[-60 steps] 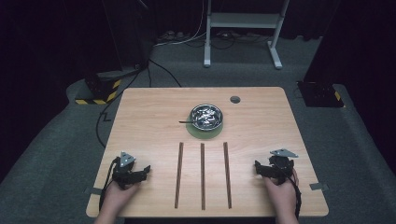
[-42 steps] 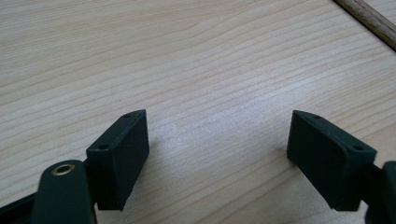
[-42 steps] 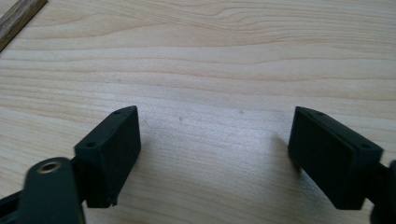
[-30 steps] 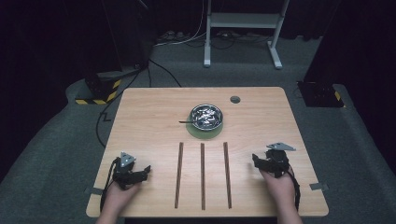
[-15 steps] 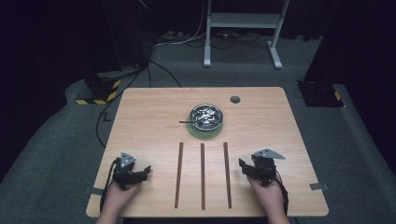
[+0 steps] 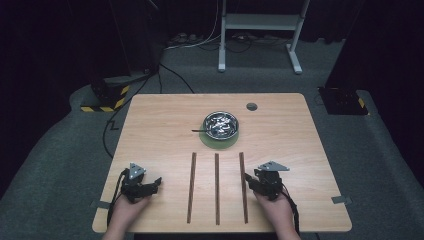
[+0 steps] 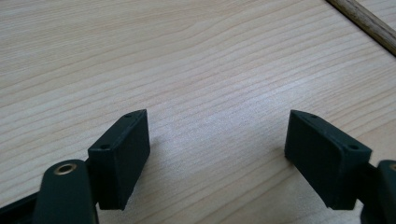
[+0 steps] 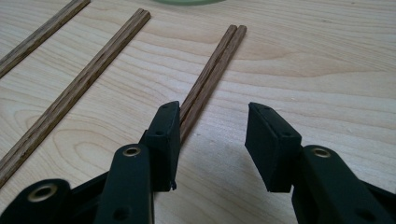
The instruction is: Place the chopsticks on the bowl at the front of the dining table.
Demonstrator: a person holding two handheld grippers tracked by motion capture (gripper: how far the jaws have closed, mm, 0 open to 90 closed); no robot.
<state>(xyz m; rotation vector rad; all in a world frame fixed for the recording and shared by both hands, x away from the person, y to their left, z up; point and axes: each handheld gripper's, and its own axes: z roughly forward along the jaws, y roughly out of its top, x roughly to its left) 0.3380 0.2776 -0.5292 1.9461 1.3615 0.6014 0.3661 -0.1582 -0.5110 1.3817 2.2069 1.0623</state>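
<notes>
Three pairs of brown wooden chopsticks lie side by side, pointing away from me, on the near half of the wooden table. My right gripper sits low at the near part of the right pair. In the right gripper view its jaws are partly apart and have just been closing. The right pair runs under the left jaw's inner edge, and bare wood shows between the pads. My left gripper rests at the near left, wide open over bare table.
A metal bowl holding shiny pieces stands on a green coaster beyond the sticks, with a thin dark utensil poking out to its left. A small dark disc lies near the far edge. The middle pair and left pair lie between the grippers.
My right gripper has slid left to the right pair of chopsticks. The left gripper has stayed put.
</notes>
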